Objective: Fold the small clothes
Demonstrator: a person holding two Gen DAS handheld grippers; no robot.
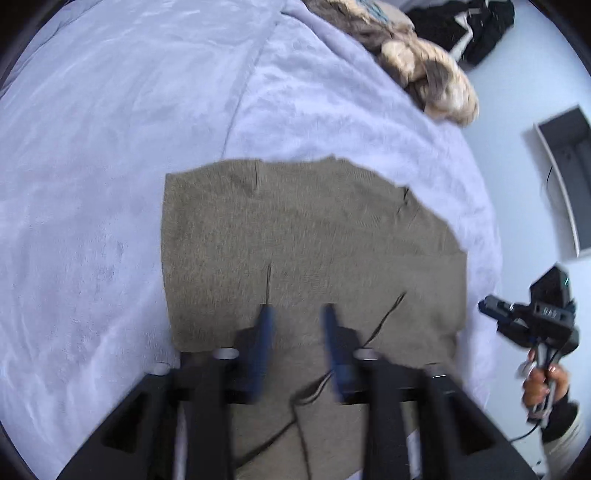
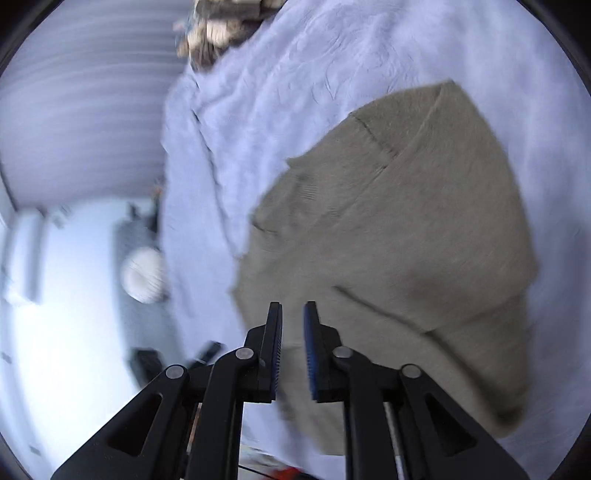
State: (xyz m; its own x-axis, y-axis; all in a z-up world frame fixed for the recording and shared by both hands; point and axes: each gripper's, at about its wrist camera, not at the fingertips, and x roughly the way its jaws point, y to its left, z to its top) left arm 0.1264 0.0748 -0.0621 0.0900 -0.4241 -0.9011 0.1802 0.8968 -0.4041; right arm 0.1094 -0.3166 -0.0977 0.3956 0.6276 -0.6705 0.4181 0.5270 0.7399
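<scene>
- On the lavender blanket [image 1: 92,184] that carries everything, the taupe knit garment [image 1: 314,240] lies near the edge closest to me, spread flat, and I judge it already folded at least once: the right wrist view shows an overlapping layer with a straight fold line across it.
- Toward the far right edge of the blanket a heap of tan fuzzy clothes [image 1: 432,77] sits crumpled, with a dark garment [image 1: 465,26] beyond it on the floor; I take these as work left, so the task looks only partly done.
- My left gripper [image 1: 297,310] hovers over the near part of the knit, its blue pads spread apart with nothing between them; whether the tips graze the cloth I cannot tell through the blur.
- My right gripper [image 2: 293,308] is at the garment's right edge, jaws narrowly parted with a clear gap and holding nothing.
- From the left wrist view the right gripper sits off the blanket's right edge, my right hand [image 1: 543,384] wrapped around its handle.
- A thin black cable [image 1: 384,317] trails over the knit near my left fingers.
</scene>
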